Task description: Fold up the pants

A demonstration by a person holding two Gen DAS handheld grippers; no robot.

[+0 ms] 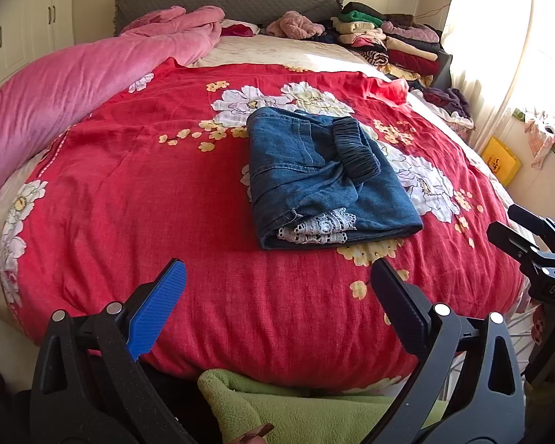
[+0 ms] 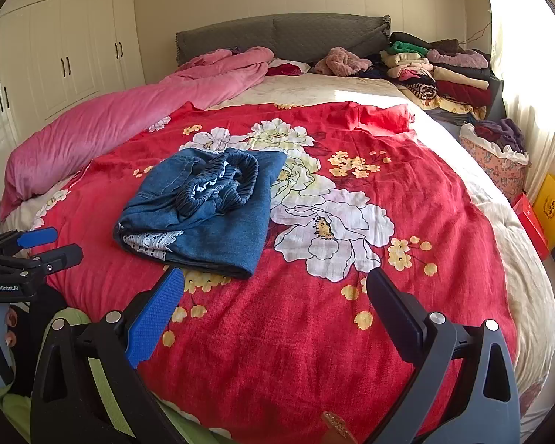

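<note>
Folding looks almost done: the blue denim pants [image 1: 325, 181] lie in a small thick bundle on the red flowered bedspread [image 1: 166, 199], about in the middle of the bed. Their dark stretchy waistband [image 1: 355, 148] sits bunched on top, and a bit of white lace [image 1: 318, 227] pokes out at the near end.

Both tongs hang back over the near edge of the bed. The left gripper [image 1: 277, 296] has its 2 fingers spread wide and holds nothing. The right gripper [image 2: 275, 303] is spread wide too, and it also holds nothing.

I think the best thing now is to tidy. Press the waistband flat so the bundle does not pop open. Tuck the lace in, or leave it if it stays put. Go slowly and pinch only the top layer.

Room to move is good. The red cover is bare all around the pants. The pink quilt [image 1: 74, 85] is well apart on the left, and the stack of folded clothes [image 1: 392, 40] sits far back on the right.
</note>
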